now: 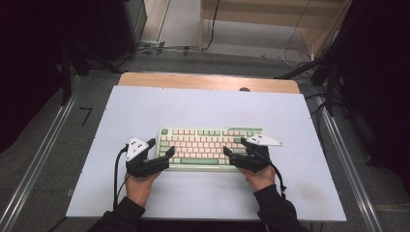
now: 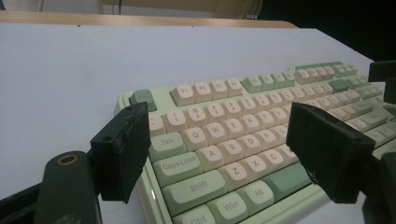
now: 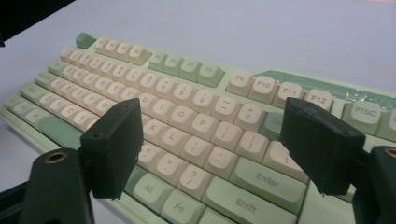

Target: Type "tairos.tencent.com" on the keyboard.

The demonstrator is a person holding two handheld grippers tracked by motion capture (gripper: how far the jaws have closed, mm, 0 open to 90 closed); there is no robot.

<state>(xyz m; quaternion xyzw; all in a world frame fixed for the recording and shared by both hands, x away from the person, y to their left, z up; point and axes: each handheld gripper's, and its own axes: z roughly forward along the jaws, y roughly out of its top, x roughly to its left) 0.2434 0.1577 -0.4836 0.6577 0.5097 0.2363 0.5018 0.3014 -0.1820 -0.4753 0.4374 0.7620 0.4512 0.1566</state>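
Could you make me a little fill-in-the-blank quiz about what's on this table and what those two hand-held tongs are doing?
1. The thing lying on the white table is a green and cream ____.
2. The left tongs sit at the end of the keyboard that has the Caps ____ key.
3. The right tongs look over the end that has the wide key marked ____, just above Shift.
4. Both tongs have their jaws ____, with nothing gripped.

Missing words: keyboard; Lock; Enter; open

The pale-green plastic keyboard (image 1: pixel 211 149) carries cream and sage-green keycaps (grey lettering). It lies on a white worktop (image 1: pixel 145 111) with a tan wooden far edge. Both tongs are black.
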